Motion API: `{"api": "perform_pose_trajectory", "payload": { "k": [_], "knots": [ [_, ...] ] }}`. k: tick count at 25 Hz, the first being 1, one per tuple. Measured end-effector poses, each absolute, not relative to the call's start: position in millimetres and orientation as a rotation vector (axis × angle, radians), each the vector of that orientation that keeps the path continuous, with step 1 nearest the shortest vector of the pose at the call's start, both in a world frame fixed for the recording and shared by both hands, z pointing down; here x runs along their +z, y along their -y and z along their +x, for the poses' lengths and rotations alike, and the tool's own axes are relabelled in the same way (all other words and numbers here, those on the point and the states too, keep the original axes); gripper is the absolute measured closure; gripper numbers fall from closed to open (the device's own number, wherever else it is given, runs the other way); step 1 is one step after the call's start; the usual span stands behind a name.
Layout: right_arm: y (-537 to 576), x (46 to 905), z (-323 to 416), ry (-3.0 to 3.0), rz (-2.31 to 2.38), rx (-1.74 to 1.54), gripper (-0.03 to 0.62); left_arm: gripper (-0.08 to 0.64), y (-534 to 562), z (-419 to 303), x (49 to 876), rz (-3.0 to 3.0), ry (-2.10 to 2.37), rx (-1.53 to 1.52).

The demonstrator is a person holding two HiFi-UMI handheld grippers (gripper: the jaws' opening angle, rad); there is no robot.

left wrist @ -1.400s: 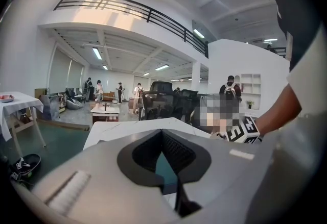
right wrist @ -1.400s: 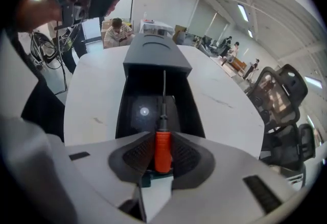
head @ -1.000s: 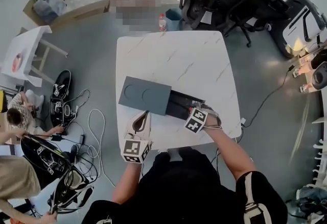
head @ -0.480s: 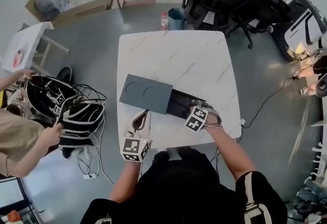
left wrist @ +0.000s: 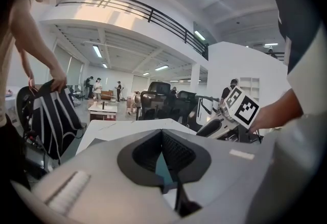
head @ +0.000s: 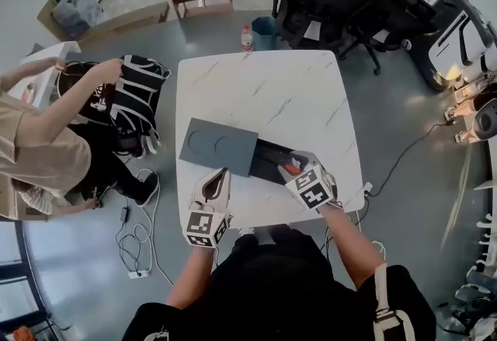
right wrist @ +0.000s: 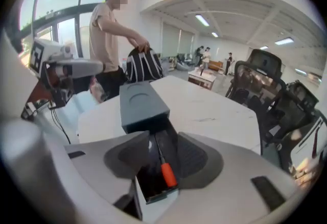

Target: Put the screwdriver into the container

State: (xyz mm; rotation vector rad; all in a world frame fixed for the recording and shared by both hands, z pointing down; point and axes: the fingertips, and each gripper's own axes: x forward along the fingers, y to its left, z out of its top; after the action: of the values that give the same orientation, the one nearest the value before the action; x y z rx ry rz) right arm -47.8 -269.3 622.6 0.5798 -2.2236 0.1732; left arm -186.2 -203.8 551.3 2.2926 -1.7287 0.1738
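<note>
Right gripper [right wrist: 162, 139]: we see its jaws wide, just opened, gripping nothing.
Screwdriver [right wrist: 166, 172]: lies in the container [right wrist: 142, 108], below those jaws, untouched.
Left gripper [left wrist: 162, 136]: jaws together, empty.

One screwdriver [right wrist: 166, 172] is lying in one container [head: 220, 146]. One desk [head: 264, 87] is holding them. Two grippers are showing: left gripper [head: 220, 175], right gripper [right wrist: 162, 140].

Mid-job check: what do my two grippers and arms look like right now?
The left gripper and right gripper are pale grey moulded shells with dark ribbed pads lining the jaws. Each carries a white cube printed with black square markers. No cables show on them. The person wears a black top; forearms are bare.
</note>
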Motion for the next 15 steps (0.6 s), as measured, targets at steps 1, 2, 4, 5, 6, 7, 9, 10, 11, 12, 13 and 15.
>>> {"api": "perform_pose_trajectory", "payload": {
  "k": [1,2,4,5,6,7,9,10,11,12,13,15],
  "knots": [
    [269.8,610.8,-48.6,2.269,0.627,0.203,0.421,0.551,204.5,-183.5,547.9,2.298,1.724,0.164],
    [270.5,598.7,-49.1,2.31,0.671,0.217,0.438,0.551,205.6,-180.6,543.9,2.306,1.722,0.157],
    [272.7,575.0,-48.8,2.385,0.749,0.2,0.482,0.551,209.0,-174.9,535.7,2.326,1.718,0.15],
    [273.4,564.1,-47.8,2.416,0.784,0.184,0.508,0.551,211.1,-172.2,531.8,2.337,1.715,0.146],
    [273.7,553.8,-46.4,2.444,0.816,0.174,0.523,0.551,213.6,-169.5,528.0,2.347,1.712,0.142],
    [273.8,544.2,-44.7,2.471,0.847,0.167,0.545,0.551,216.1,-167.1,524.1,2.356,1.71,0.136],
    [273.8,526.6,-40.9,2.524,0.91,0.148,0.574,0.551,220.2,-162.4,515.6,2.372,1.705,0.124],
    [273.3,517.5,-38.9,2.557,0.941,0.131,0.583,0.551,221.4,-160.1,511.1,2.379,1.703,0.118],
    [272.3,507.1,-36.7,2.601,0.972,0.107,0.583,0.551,222.2,-157.7,506.9,2.386,1.701,0.112],
    [270.5,494.7,-34.0,2.655,1.004,0.073,0.584,0.551,222.9,-155.3,502.8,2.392,1.697,0.106],
    [268.0,480.6,-31.0,2.714,1.037,0.026,0.584,0.551,223.7,-153.0,498.8,2.399,1.694,0.101],
    [261.5,454.4,-23.9,2.805,1.096,-0.07,0.586,0.551,224.3,-149.1,491.1,2.412,1.694,0.098]
  ]
}}
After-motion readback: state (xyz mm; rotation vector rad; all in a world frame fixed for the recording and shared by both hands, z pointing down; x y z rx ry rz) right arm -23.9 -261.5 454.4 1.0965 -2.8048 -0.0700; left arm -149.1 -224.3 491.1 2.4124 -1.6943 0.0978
